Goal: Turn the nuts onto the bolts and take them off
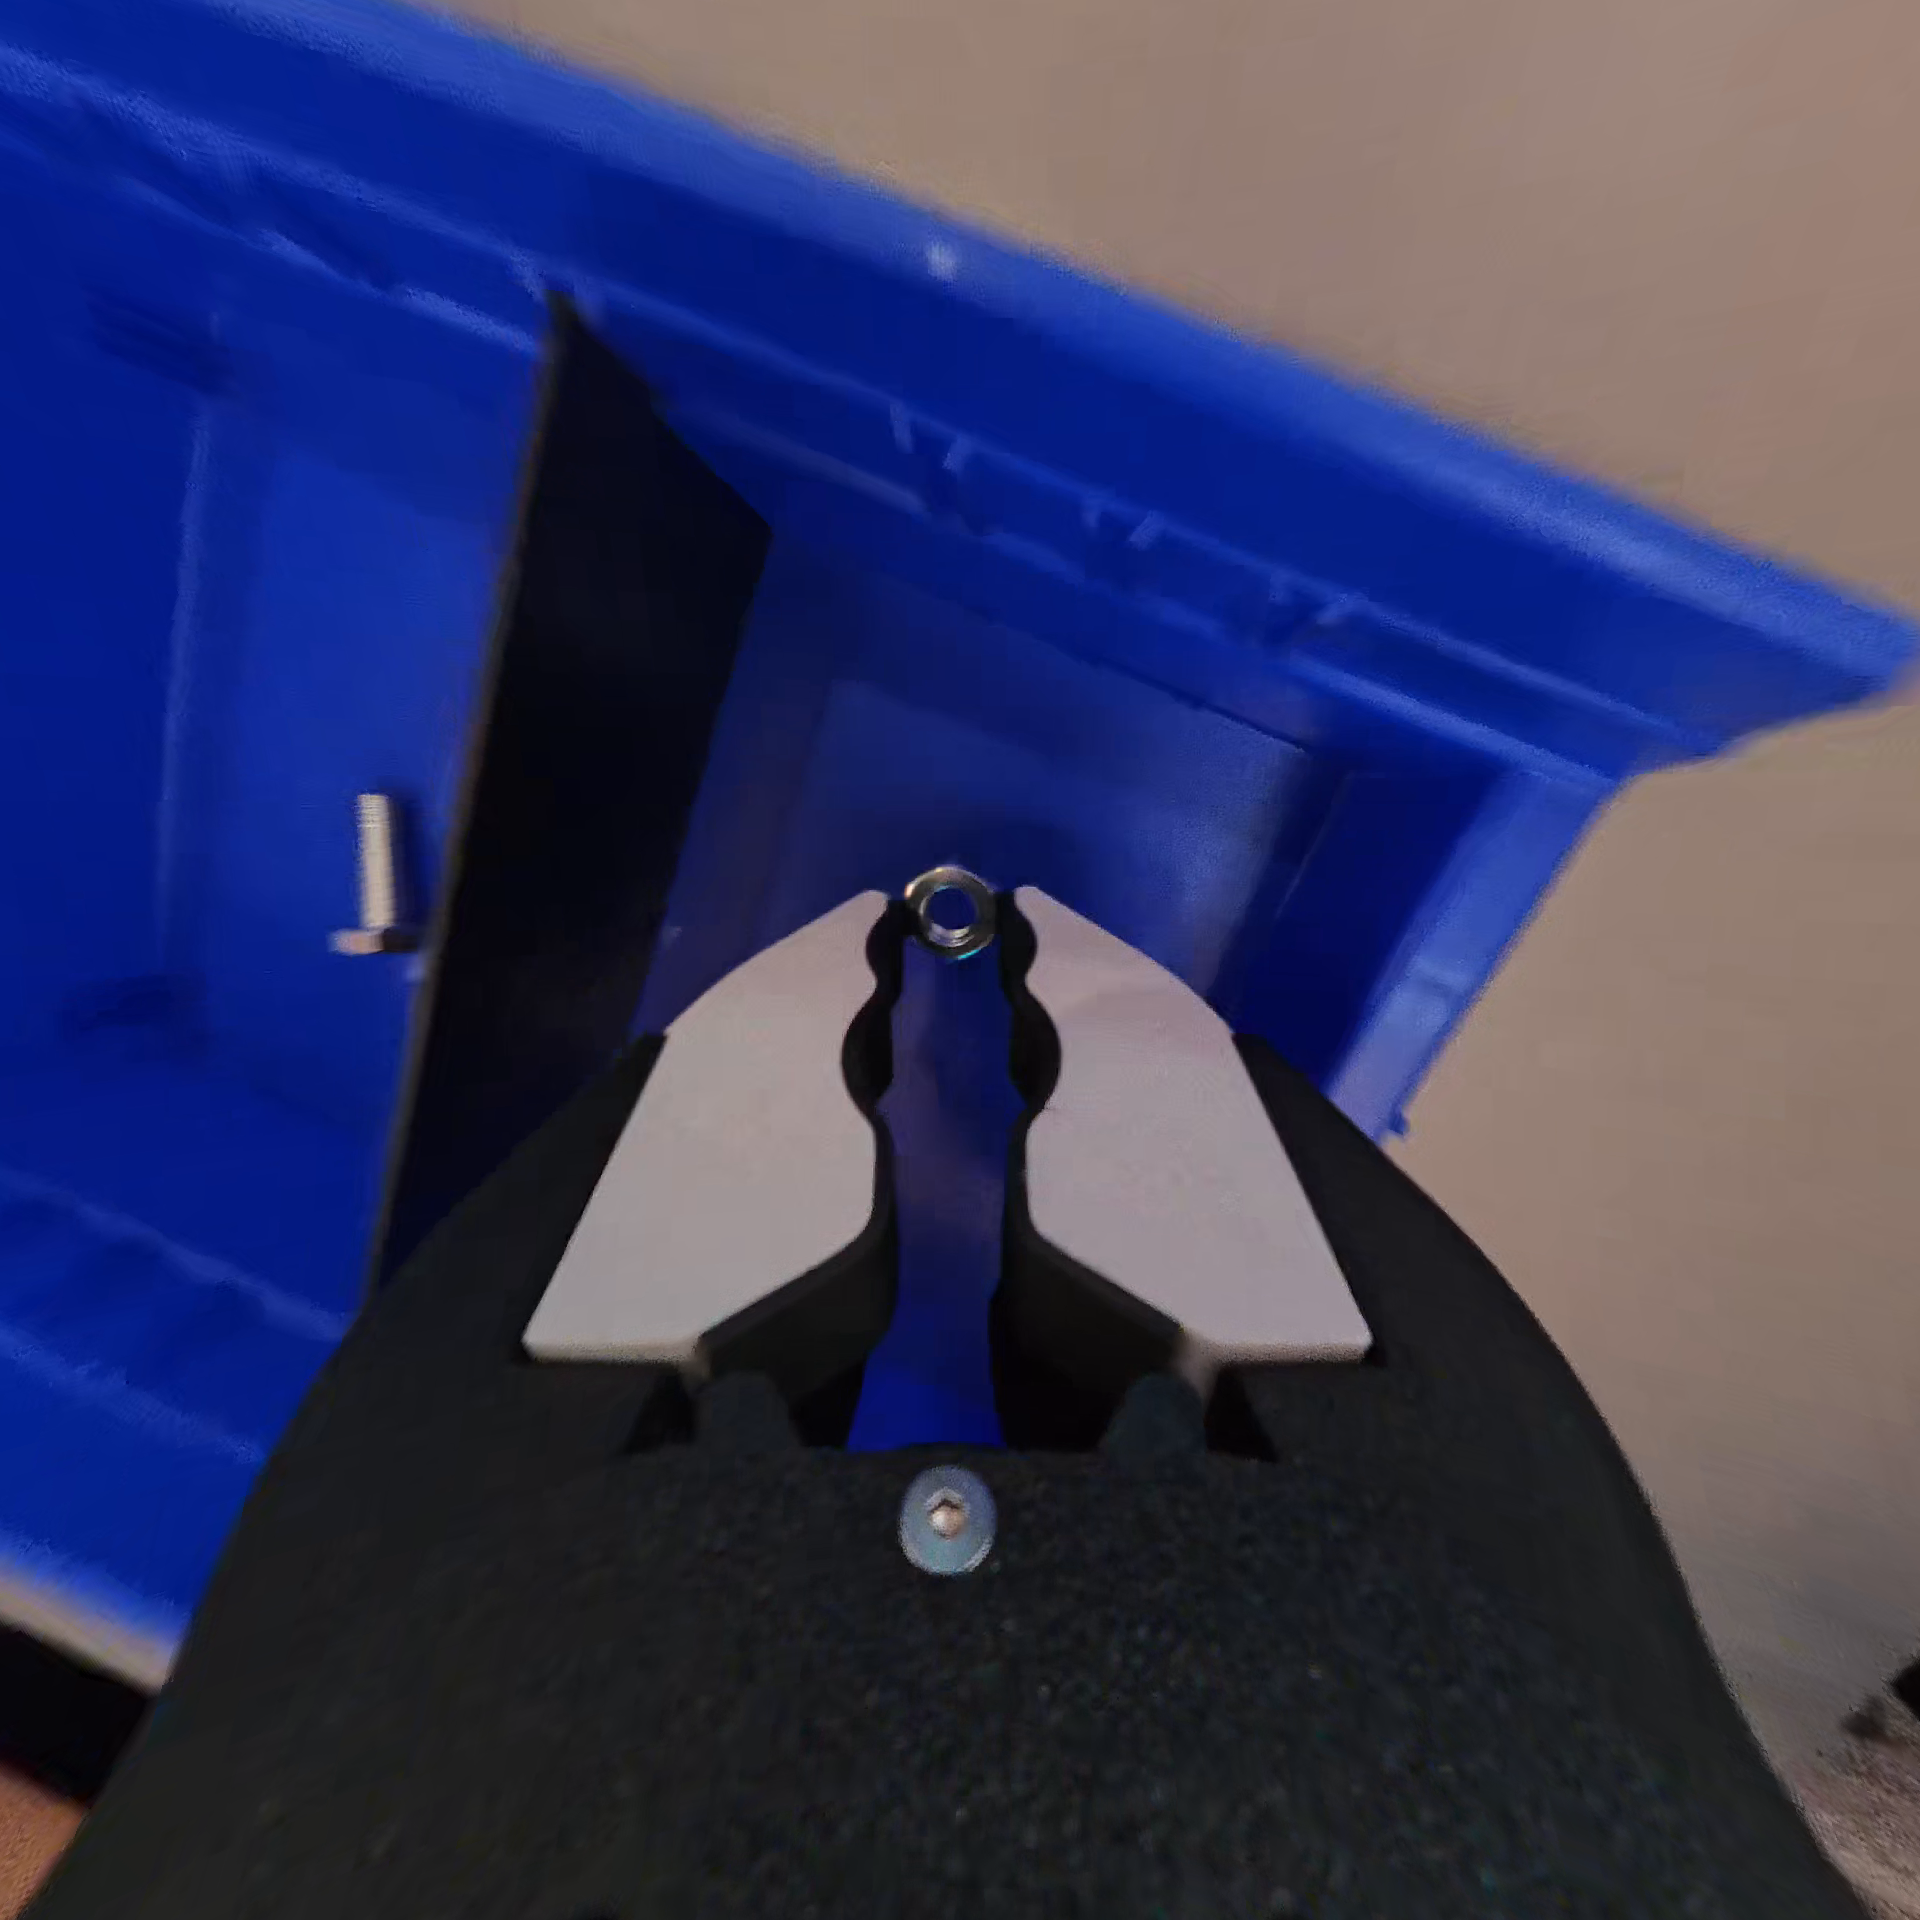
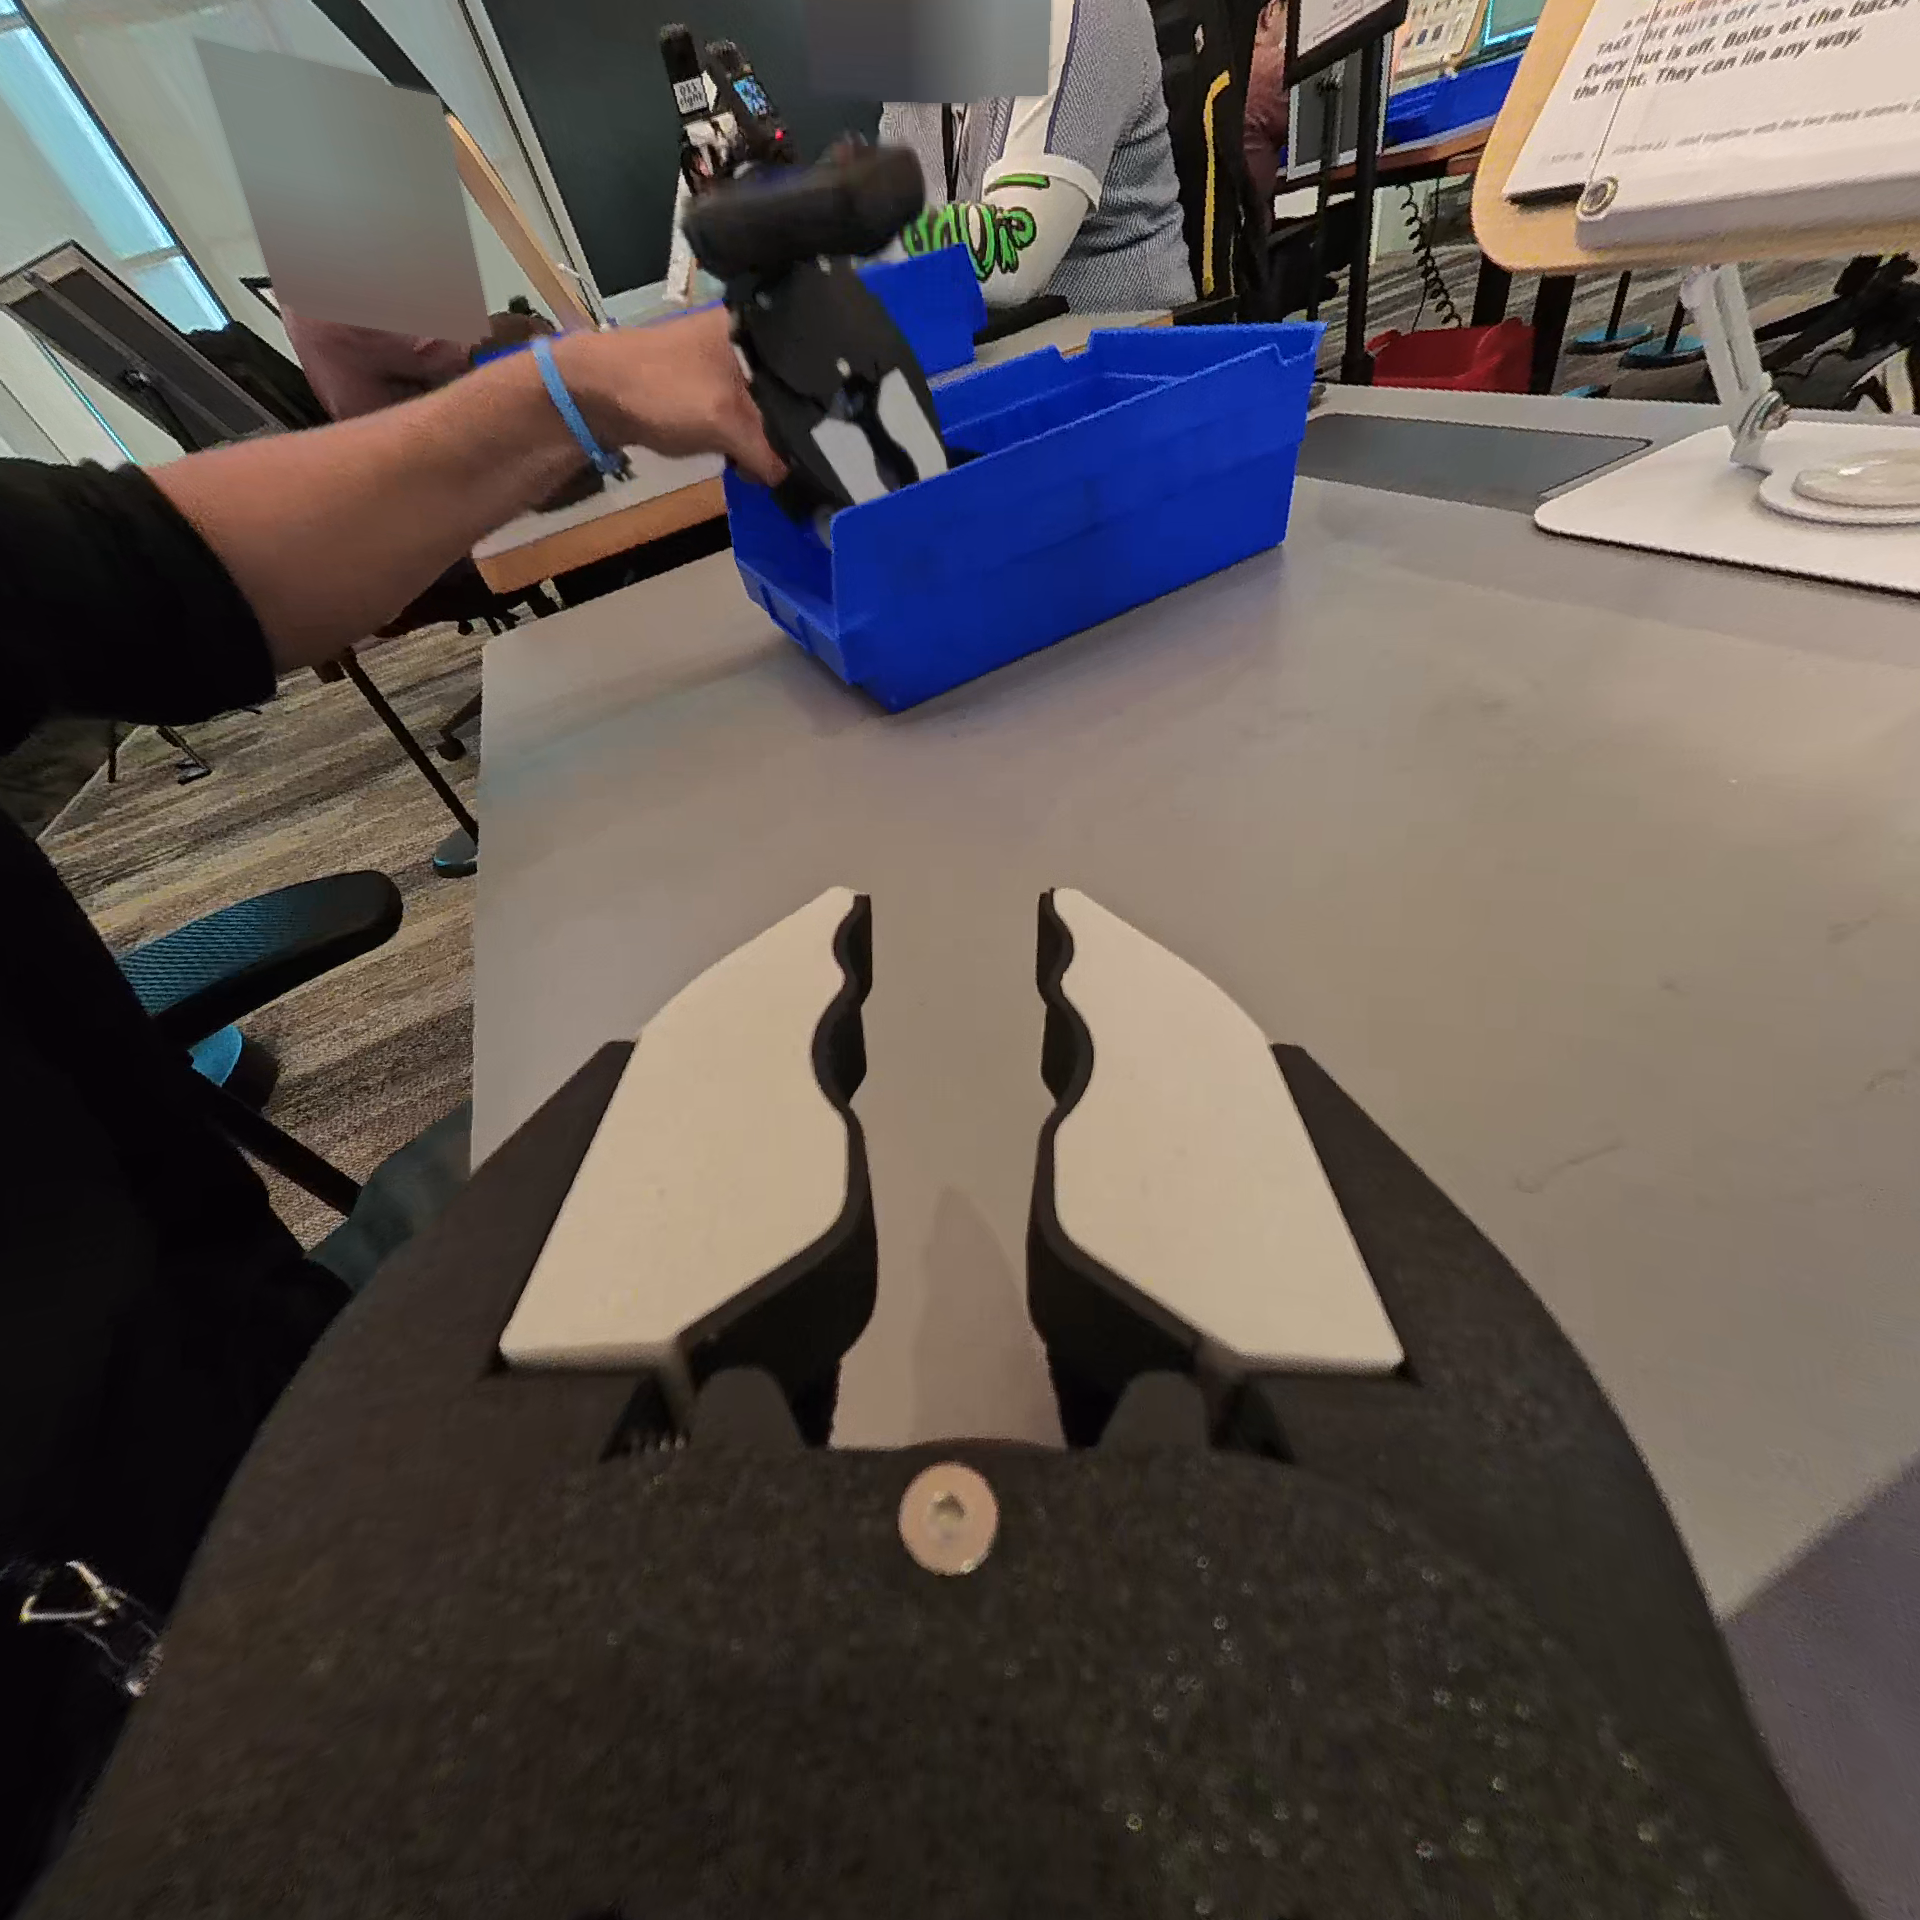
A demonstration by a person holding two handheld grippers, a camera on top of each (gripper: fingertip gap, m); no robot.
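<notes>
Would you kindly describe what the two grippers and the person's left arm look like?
Each gripper, left gripper and right gripper, has a rough black body, one silver hex screw and two pale grey fingers edged in wavy black. The left arm wears a black sleeve and blue wristband.

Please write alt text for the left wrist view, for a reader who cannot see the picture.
The left gripper pinches a small metal nut between its fingertips, inside a blue bin. A black divider splits the bin; a bolt lies in the compartment on its other side.
</notes>
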